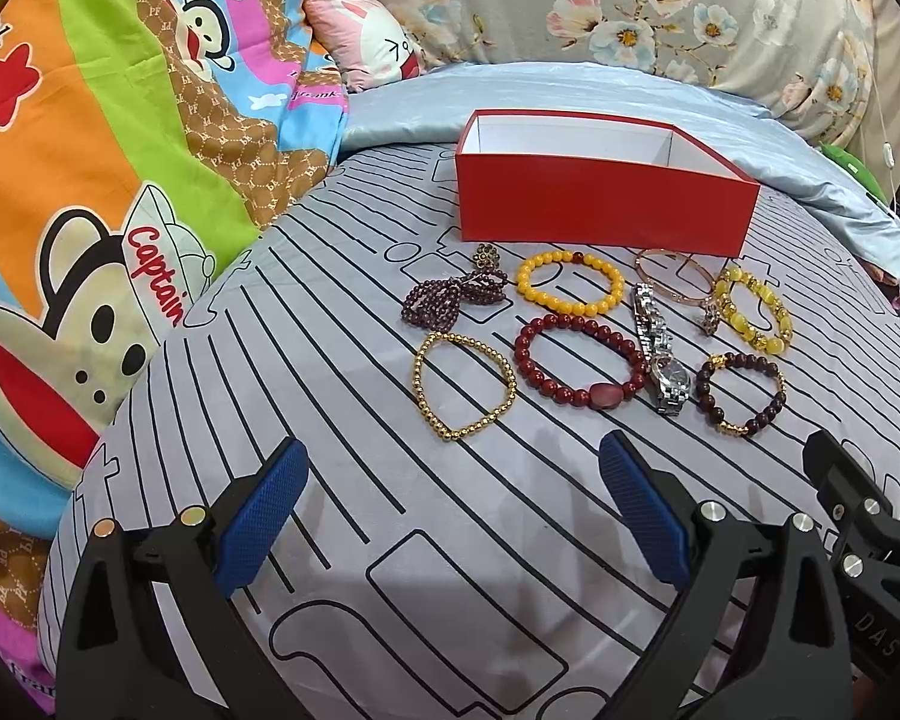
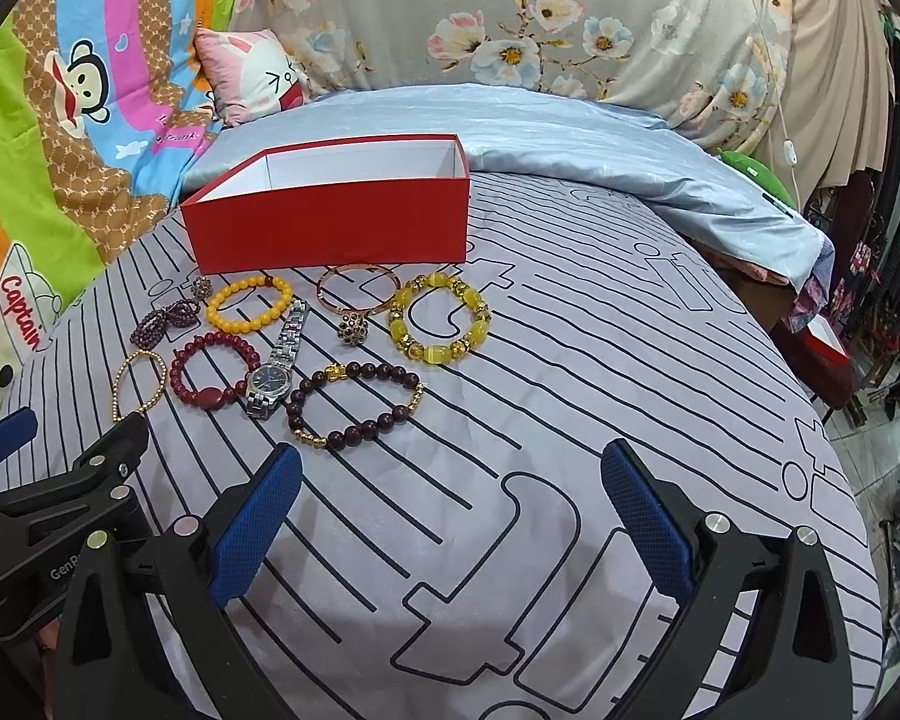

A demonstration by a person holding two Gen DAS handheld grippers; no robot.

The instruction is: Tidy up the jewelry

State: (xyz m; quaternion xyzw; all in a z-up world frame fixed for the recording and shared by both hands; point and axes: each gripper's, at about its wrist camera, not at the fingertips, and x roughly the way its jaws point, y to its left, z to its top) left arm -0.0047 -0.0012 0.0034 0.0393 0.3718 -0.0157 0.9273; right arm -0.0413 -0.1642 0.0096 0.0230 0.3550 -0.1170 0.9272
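An open red box [image 1: 600, 204] with a white inside stands on the striped bed cover; it also shows in the right wrist view [image 2: 330, 228]. In front of it lie several pieces: a gold bead bracelet [image 1: 462, 387], a red bead bracelet [image 1: 579, 366], an orange bead bracelet [image 1: 570, 282], a silver watch [image 1: 660, 354], a dark bead bracelet [image 2: 354, 405], a yellow stone bracelet [image 2: 441, 318] and a rose-gold bangle [image 2: 360, 288]. My left gripper [image 1: 453, 516] is open and empty, short of the jewelry. My right gripper [image 2: 450, 522] is open and empty, near the dark bracelet.
A dark purple bead strand [image 1: 450, 297] lies left of the orange bracelet. Colourful cartoon bedding [image 1: 90, 180] rises at the left, a floral quilt [image 2: 510, 12] behind. A blue sheet [image 2: 570, 138] lies behind the box. The bed edge drops off at the right [image 2: 828, 420].
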